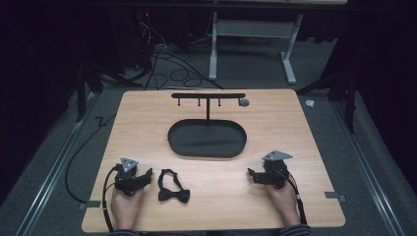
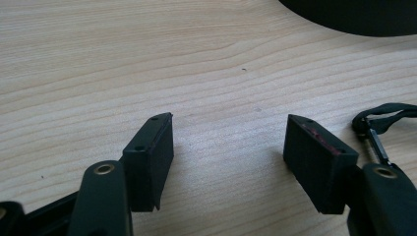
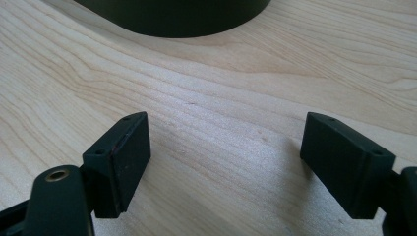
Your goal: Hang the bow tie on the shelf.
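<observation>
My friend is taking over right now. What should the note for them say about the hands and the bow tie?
Left gripper: open, holding nothing, resting on the table just left of the bow tie.
Right gripper: open, holding nothing, resting on the table near its right side.
Bow tie: flat on the table near the front edge, untouched.
Stand: upright in the black tray, hooks bare.
Done: nothing yet.
Left: probably pick up the bow tie and hang it on the stand.
</observation>
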`<act>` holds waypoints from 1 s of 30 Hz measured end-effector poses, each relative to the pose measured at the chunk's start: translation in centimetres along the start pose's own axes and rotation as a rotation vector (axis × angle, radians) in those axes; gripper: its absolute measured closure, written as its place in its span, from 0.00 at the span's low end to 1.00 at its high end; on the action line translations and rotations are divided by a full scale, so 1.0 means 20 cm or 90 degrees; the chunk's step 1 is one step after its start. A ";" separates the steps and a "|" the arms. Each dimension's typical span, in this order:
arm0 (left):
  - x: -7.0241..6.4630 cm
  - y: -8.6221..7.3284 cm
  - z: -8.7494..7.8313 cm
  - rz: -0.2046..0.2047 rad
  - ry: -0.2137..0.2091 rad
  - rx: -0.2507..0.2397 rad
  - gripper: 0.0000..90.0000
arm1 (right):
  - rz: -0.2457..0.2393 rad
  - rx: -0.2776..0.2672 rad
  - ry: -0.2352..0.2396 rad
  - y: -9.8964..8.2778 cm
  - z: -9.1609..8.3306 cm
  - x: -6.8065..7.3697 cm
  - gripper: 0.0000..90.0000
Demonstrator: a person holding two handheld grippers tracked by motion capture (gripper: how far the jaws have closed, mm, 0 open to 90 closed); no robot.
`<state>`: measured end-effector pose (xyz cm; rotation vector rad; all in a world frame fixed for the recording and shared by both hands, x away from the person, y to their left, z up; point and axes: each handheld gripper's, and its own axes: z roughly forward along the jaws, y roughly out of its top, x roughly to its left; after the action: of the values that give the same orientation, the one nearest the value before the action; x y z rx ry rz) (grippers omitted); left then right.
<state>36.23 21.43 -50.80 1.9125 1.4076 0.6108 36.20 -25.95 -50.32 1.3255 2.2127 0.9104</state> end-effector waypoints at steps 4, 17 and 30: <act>0.00 0.00 0.00 0.002 -0.001 0.002 0.40 | 0.000 0.000 0.000 0.00 0.00 0.00 0.23; 0.00 0.00 0.00 0.003 -0.001 0.002 0.39 | 0.000 0.000 0.000 0.00 0.00 0.00 0.23; 0.00 0.00 0.00 0.005 -0.003 0.003 0.38 | 0.000 0.000 0.000 0.00 0.00 0.00 0.23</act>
<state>36.25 21.40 -50.78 1.9225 1.4009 0.6059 36.20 -25.96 -50.31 1.3252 2.2128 0.9102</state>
